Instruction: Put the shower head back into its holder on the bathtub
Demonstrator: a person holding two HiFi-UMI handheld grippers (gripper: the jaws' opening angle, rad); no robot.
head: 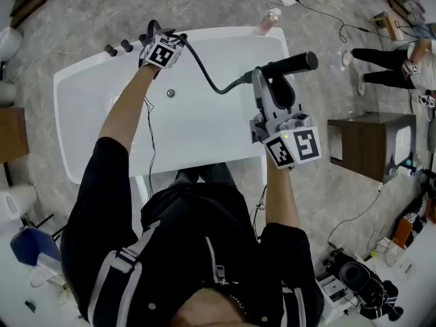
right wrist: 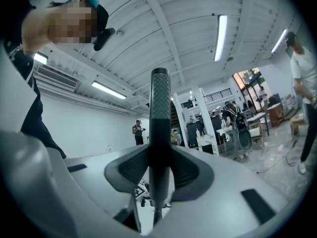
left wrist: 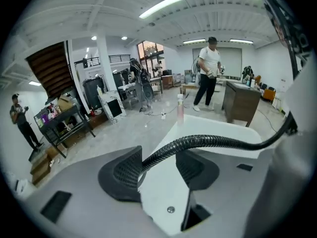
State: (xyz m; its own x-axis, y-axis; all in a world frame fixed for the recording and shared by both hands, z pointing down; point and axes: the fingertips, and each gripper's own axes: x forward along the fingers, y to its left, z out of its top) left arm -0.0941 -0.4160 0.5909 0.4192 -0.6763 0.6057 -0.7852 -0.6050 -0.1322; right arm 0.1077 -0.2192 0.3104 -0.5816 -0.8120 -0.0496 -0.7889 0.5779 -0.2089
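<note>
My right gripper (head: 271,73) is shut on the black shower head (head: 298,63) and holds it above the right side of the white bathtub (head: 68,114). In the right gripper view the shower head's handle (right wrist: 159,113) stands upright, clamped between both pads of this gripper (right wrist: 159,170). A black ribbed hose (head: 204,73) runs from it to the tub's far left corner, where my left gripper (head: 154,34) sits. There the hose (left wrist: 208,142) passes between the jaws of the left gripper (left wrist: 159,170). It lies against the left pad (left wrist: 124,175), and the right pad stands apart from it. I cannot make out the holder.
Two dark knobs (head: 109,49) sit on the tub's rim left of my left gripper, and a drain (head: 170,93) is in the tub floor. A pink bottle (head: 267,20) stands on the far rim. A brown cabinet (head: 368,145) and a standing person (head: 388,67) are to the right.
</note>
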